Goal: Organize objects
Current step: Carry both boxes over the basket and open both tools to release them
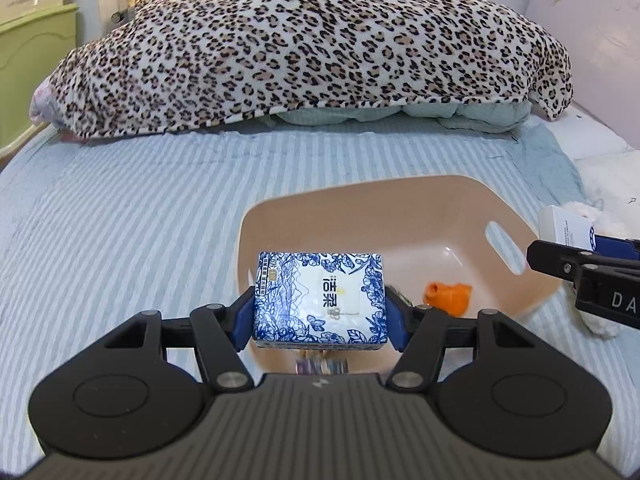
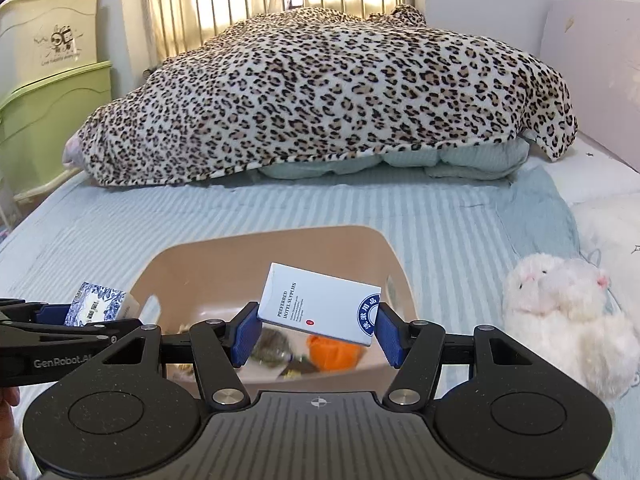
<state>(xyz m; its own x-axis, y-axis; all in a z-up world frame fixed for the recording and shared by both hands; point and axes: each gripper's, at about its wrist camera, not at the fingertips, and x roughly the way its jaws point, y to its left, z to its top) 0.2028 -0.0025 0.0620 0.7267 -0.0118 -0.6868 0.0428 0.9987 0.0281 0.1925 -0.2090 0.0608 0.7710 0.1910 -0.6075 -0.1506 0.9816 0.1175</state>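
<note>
Right wrist view alone showed white plush toy (image 2: pixel 560 312) on bed at 3 o'clock of beige basin (image 2: pixel 360 240); left view showed only its edge. Left tongs (image 1: pixel 320 312) clamped on blue-patterned tissue pack (image 1: pixel 320 298), level, above basin's 7 o'clock rim. Right tongs (image 2: pixel 316 330) clamped on white hotel-supplies box (image 2: pixel 320 306), tilted, over basin; orange item (image 2: pixel 334 354) lay inside.

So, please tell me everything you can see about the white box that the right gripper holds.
The white box is a flat, rectangular carton, apparently cardboard, printed "PREFERRED HOTEL SUPPLIES" with a round blue emblem at one corner. It looks closed and tilted, gripped at two opposite ends by the right gripper on its blue pads, above the beige basket. Nothing else touches it.
</note>
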